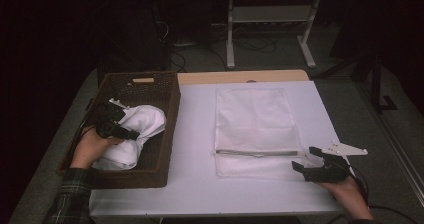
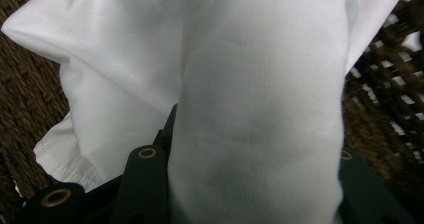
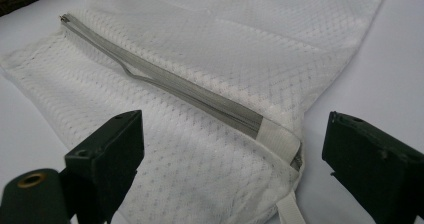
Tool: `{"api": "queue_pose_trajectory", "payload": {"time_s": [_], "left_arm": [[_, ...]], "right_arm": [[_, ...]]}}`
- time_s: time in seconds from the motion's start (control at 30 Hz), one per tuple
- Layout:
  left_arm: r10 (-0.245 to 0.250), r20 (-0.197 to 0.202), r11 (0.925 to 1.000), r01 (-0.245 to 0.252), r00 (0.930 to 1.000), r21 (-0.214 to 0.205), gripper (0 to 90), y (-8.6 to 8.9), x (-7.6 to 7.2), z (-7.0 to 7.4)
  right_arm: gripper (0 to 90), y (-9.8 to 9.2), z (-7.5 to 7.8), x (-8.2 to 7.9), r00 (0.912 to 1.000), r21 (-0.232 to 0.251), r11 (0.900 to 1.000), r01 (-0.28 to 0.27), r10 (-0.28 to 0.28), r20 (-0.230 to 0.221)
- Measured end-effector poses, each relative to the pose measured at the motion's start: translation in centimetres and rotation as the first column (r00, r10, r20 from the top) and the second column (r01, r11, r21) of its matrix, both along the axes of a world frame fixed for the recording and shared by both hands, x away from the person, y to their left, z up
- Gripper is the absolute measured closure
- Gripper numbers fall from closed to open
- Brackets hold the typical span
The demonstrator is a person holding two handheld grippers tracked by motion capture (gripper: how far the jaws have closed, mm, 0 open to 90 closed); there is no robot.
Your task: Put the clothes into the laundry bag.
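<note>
step: white cloth (image 2: 260, 109) pinched by left gripper (image 1: 116, 126) inside basket (image 1: 170, 134) | right gripper (image 1: 320, 165) spread beside mesh bag (image 1: 255, 119) zipper (image 3: 175, 86) | next: cloth to be carried to bag

This looks like a lab or test room rather than a home: a plain white-topped counter (image 1: 200, 184) stands on grey carpeted floor (image 1: 280, 54) in a dim room, behind it the white metal legs of another workbench (image 1: 231, 34), with loose black cables (image 1: 250, 44) trailing beneath.
</note>
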State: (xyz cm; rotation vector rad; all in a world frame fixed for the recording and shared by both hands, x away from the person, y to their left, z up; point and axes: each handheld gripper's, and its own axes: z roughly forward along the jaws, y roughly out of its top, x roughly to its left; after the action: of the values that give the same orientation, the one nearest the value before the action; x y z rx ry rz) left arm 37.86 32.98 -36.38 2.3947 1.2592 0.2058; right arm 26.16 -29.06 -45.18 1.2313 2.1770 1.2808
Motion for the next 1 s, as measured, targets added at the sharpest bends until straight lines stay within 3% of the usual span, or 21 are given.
{"api": "queue_pose_trajectory", "payload": {"time_s": [0.23,0.33,0.57,0.7,0.8,1.0], "left_arm": [[0.007,0.01,0.9993,-0.006,0.9999,-0.036,56.3,0.3,-0.3,1.5],[0.017,0.037,0.9965,-0.014,0.9992,-0.082,56.4,0.6,-0.6,2.7],[0.021,0.078,0.9929,-0.011,0.9967,-0.118,56.4,0.5,-1.2,4.8],[0.008,0.123,0.9872,0.012,0.9923,-0.159,56.4,0.1,-2.0,7.1],[-0.009,0.137,0.9833,0.033,0.9906,-0.179,56.4,-0.3,-2.3,7.9],[-0.028,0.143,0.9807,0.055,0.9893,-0.188,56.4,-0.9,-2.5,8.5]], "right_arm": [[9.2,0.0,0.0,0.0,1.0,-0.001,1.0,0.0,0.0,0.002],[9.2,-0.1,0.0,0.0,1.0,0.0,1.0,0.004,-0.004,0.003],[9.2,-0.1,0.0,0.0,1.0,0.0,1.0,0.003,-0.003,0.004],[9.2,-0.1,0.1,0.0,1.0,0.001,1.0,0.005,-0.005,0.005],[9.2,-0.1,0.1,0.1,1.0,-0.001,1.0,0.003,-0.003,0.006],[9.2,-0.1,0.1,0.1,1.0,-0.001,1.0,0.004,-0.004,0.005]]}}
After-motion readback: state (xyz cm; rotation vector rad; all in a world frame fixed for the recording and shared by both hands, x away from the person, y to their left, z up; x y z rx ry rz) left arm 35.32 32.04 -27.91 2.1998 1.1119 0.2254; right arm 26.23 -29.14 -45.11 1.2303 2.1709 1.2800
